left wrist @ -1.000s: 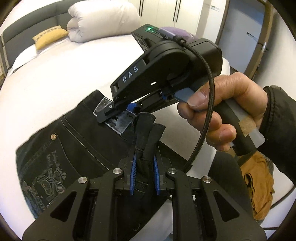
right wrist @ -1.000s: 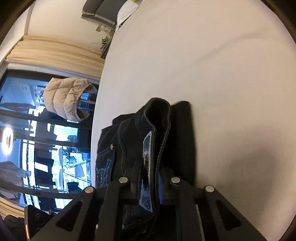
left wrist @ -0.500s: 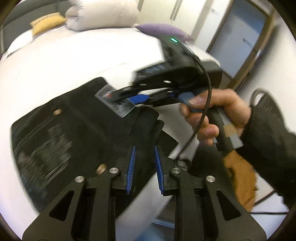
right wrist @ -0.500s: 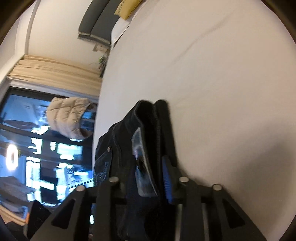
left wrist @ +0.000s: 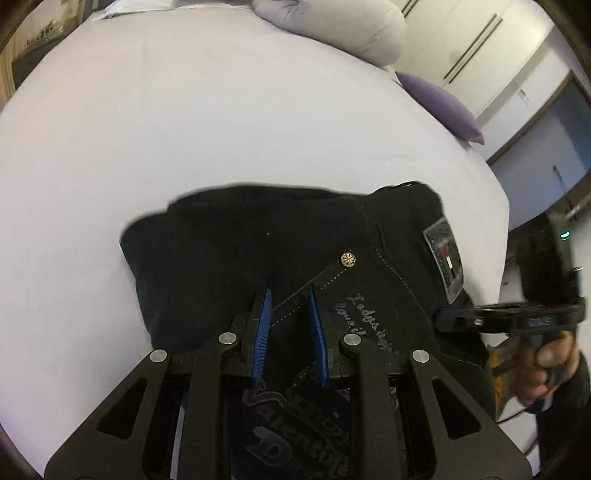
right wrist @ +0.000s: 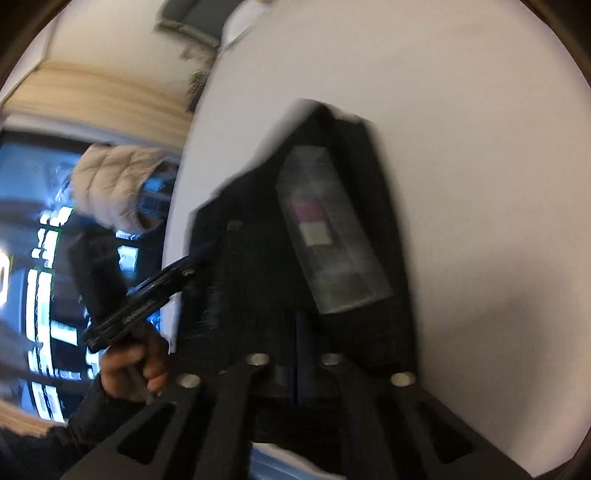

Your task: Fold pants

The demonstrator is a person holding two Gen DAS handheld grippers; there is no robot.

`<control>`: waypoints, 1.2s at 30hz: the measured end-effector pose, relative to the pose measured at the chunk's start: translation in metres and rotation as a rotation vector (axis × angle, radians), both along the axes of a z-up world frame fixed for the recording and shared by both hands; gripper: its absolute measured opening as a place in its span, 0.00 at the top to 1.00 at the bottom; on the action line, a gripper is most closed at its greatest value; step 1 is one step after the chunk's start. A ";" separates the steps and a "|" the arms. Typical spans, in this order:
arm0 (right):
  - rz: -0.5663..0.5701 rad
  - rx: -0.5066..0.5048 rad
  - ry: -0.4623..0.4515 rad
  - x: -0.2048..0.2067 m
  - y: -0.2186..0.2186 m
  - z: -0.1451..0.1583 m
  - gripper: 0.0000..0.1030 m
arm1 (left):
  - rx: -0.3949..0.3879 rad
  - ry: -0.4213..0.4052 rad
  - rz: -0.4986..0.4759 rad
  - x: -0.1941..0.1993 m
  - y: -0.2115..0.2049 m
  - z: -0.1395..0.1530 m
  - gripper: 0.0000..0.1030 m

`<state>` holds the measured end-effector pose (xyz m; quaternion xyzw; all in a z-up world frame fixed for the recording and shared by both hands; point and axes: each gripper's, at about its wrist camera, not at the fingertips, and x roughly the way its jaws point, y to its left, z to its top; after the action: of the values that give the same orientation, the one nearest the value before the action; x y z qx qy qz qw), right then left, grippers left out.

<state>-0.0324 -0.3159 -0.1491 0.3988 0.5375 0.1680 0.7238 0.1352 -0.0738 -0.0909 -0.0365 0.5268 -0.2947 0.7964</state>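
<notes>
1. Left wrist view: the black pants lie folded into a compact block on the white bed, near the bed's right edge, which curves down just past the grey waist label.
2. The left gripper hangs over the near part of the pants; its blue pads stand a little apart, over the stitched pocket seam, with nothing pinched between them.
3. The pants' far edge is a soft rounded fold; their left edge drops to bare sheet.
4. Wide bare sheet stretches to the left and far side. A white duvet and a purple pillow sit at the far right, well apart from the pants.
5. At the right edge the right gripper reaches in from off the bed, its tip at the pants' right edge below the label, held by a hand.
6. Right wrist view, blurred: the pants run away from the camera with the label facing up, close to the bed's left edge.
7. The right gripper has its fingers drawn together; whether cloth is caught between them cannot be told.
8. The left gripper comes in from the left over the bed edge, held by the other hand.
9. To the right of the pants lies bare bed, with ample room.
</notes>
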 end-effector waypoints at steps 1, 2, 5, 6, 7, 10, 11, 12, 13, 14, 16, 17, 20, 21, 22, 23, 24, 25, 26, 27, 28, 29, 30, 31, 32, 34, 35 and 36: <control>-0.014 0.005 -0.007 -0.003 -0.003 -0.001 1.00 | 0.011 -0.020 -0.004 -0.009 0.001 0.002 0.81; -0.013 -0.009 -0.018 -0.004 -0.003 0.001 1.00 | 0.018 -0.031 -0.008 -0.018 0.003 0.005 0.81; -0.006 -0.033 -0.030 -0.006 -0.001 0.003 1.00 | 0.043 -0.100 -0.056 -0.064 0.006 0.018 0.81; -0.011 -0.029 -0.028 -0.006 -0.002 0.002 1.00 | 0.054 -0.118 -0.081 -0.081 0.006 0.021 0.80; -0.015 -0.028 -0.025 -0.006 -0.003 0.002 1.00 | 0.067 -0.135 -0.100 -0.096 0.006 0.022 0.81; -0.022 -0.065 -0.034 -0.008 -0.001 0.014 1.00 | 0.095 -0.205 -0.139 -0.139 0.009 0.021 0.81; -0.024 -0.069 -0.048 -0.012 0.005 0.020 1.00 | 0.118 -0.236 -0.160 -0.148 0.010 0.021 0.81; -0.025 -0.059 -0.053 -0.017 0.006 0.020 1.00 | 0.129 -0.247 -0.169 -0.151 0.010 0.021 0.81; -0.029 -0.050 -0.052 -0.023 0.007 0.017 1.00 | 0.129 -0.252 -0.171 -0.156 0.004 0.015 0.81; -0.037 -0.035 -0.046 -0.028 0.005 0.010 1.00 | 0.121 -0.245 -0.167 -0.154 0.006 0.011 0.81; -0.061 -0.003 -0.076 -0.036 0.003 -0.001 1.00 | 0.092 -0.222 -0.165 -0.155 0.004 0.008 0.81; -0.061 -0.004 -0.107 -0.039 0.003 -0.003 1.00 | 0.073 -0.215 -0.164 -0.152 0.005 0.002 0.81; -0.074 -0.016 -0.125 -0.043 0.002 0.008 1.00 | 0.064 -0.196 -0.161 -0.144 0.006 0.008 0.81; -0.075 -0.023 -0.127 -0.045 0.005 0.018 0.96 | 0.057 -0.182 -0.155 -0.143 0.008 0.013 0.81; -0.079 -0.021 -0.146 -0.047 0.003 0.029 0.76 | 0.036 -0.175 -0.142 -0.142 0.013 0.021 0.80; -0.093 -0.014 -0.188 -0.050 -0.001 0.042 0.61 | 0.007 -0.181 -0.115 -0.142 0.023 0.033 0.80; -0.110 -0.017 -0.230 -0.053 -0.007 0.053 0.34 | -0.020 -0.203 -0.084 -0.140 0.034 0.045 0.80; -0.134 -0.035 -0.277 -0.056 -0.015 0.066 0.21 | -0.036 -0.224 -0.053 -0.139 0.044 0.054 0.79; -0.140 -0.040 -0.294 -0.055 -0.022 0.070 0.19 | -0.046 -0.233 -0.005 -0.134 0.058 0.060 0.71; -0.147 -0.036 -0.291 -0.051 -0.031 0.071 0.19 | -0.053 -0.224 0.030 -0.132 0.066 0.062 0.46; -0.154 -0.033 -0.269 -0.047 -0.036 0.068 0.19 | -0.070 -0.206 0.076 -0.125 0.077 0.061 0.32; -0.158 -0.031 -0.223 -0.039 -0.043 0.061 0.20 | -0.095 -0.187 0.130 -0.116 0.089 0.057 0.26; -0.150 -0.028 -0.187 -0.032 -0.047 0.054 0.22 | -0.114 -0.150 0.164 -0.107 0.098 0.052 0.26; -0.136 -0.023 -0.139 -0.021 -0.051 0.042 0.27 | -0.132 -0.100 0.178 -0.098 0.102 0.046 0.26; -0.132 -0.016 -0.106 -0.015 -0.054 0.034 0.30 | -0.158 -0.043 0.181 -0.089 0.104 0.039 0.26; -0.106 0.016 -0.046 -0.001 -0.057 0.017 0.33 | -0.187 0.039 0.177 -0.077 0.103 0.026 0.26; -0.088 0.026 -0.030 0.002 -0.054 0.010 0.34 | -0.199 0.084 0.175 -0.070 0.100 0.019 0.26; -0.077 0.035 -0.024 0.007 -0.053 0.006 0.38 | -0.207 0.107 0.169 -0.065 0.097 0.017 0.26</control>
<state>-0.0252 -0.3685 -0.1429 0.4299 0.5102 0.1543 0.7288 0.0699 0.0230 -0.0744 -0.1781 0.5302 -0.2771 0.7812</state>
